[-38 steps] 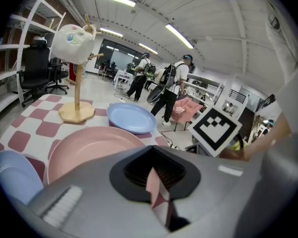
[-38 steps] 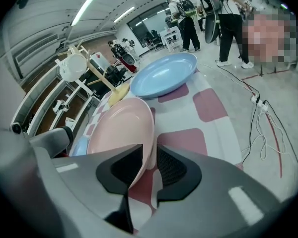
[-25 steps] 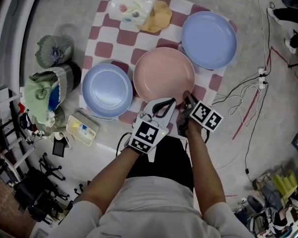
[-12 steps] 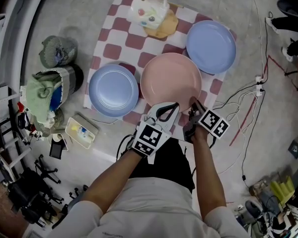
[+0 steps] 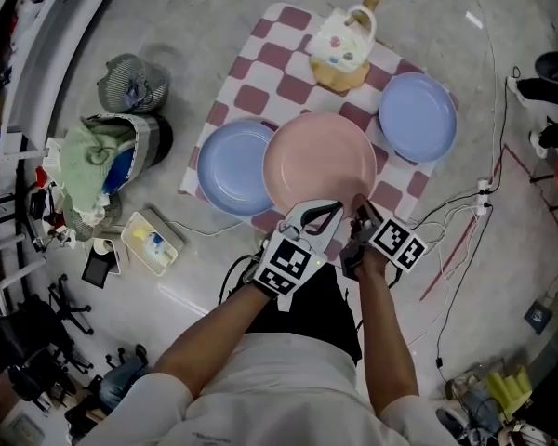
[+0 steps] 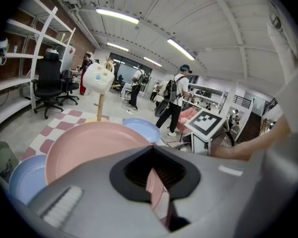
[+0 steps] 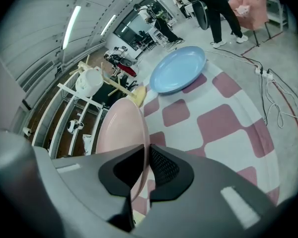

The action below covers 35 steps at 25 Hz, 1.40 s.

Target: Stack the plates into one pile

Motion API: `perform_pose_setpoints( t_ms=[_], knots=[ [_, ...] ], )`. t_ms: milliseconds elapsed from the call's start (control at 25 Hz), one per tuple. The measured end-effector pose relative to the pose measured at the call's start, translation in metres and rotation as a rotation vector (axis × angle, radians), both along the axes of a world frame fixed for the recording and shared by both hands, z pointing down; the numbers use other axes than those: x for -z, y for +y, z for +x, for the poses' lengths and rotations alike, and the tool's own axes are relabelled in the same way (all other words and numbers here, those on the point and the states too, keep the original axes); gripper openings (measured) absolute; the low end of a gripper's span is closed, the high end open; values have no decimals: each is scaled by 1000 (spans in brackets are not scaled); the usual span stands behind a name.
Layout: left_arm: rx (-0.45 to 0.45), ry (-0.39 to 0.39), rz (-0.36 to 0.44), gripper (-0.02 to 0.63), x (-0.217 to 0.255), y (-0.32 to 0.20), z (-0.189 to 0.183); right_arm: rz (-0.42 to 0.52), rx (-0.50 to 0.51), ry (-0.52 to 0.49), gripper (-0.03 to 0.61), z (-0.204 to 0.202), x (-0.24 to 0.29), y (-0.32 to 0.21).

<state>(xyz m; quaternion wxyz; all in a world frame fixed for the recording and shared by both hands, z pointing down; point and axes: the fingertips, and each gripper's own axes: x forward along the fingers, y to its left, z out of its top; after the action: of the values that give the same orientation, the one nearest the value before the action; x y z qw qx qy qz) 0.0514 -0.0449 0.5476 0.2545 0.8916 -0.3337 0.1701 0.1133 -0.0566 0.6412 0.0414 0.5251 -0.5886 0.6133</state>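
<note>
Left gripper (image 5: 316,219) and right gripper (image 5: 361,214) both pinch the pink plate's (image 5: 318,161) near rim, holding it over the checked cloth (image 5: 260,96), its left edge overlapping one blue plate (image 5: 231,167), second blue plate (image 5: 417,116) far right.

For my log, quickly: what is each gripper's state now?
Left gripper: closed on the pink plate's rim.
Right gripper: closed on the same rim.

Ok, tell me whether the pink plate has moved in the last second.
Yes: the pink plate shifted left across the checkered cloth, its rim now overlapping the left blue plate.
</note>
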Motion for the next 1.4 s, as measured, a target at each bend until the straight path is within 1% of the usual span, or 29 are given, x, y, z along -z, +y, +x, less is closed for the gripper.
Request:
perform_pose_setpoints(
  t_ms=[200,440,720,920,1080,1200,1320,1400],
  knots=[
    [74,-6,19,6,9,-2,-43,9,82,-12,35,-52,7,-5],
    [157,-15,25,6,3,5,-95,7,183,-12,37,-117,-4,-3],
    [226,-20,24,6,-3,11,-145,-12,245,1,38,-170,-19,-3],
    [253,-24,20,6,-12,14,-169,-36,261,12,40,-190,-37,-1],
    [266,-24,16,6,-17,16,-182,-56,257,20,43,-195,-49,1],
    [265,-21,11,6,-19,16,-185,-75,266,26,41,-196,-56,1],
    [259,-17,10,6,-20,15,-183,-78,298,66,41,-196,-60,3],
    [254,-15,8,6,-21,13,-182,-70,313,119,41,-191,-61,2]
  ],
)
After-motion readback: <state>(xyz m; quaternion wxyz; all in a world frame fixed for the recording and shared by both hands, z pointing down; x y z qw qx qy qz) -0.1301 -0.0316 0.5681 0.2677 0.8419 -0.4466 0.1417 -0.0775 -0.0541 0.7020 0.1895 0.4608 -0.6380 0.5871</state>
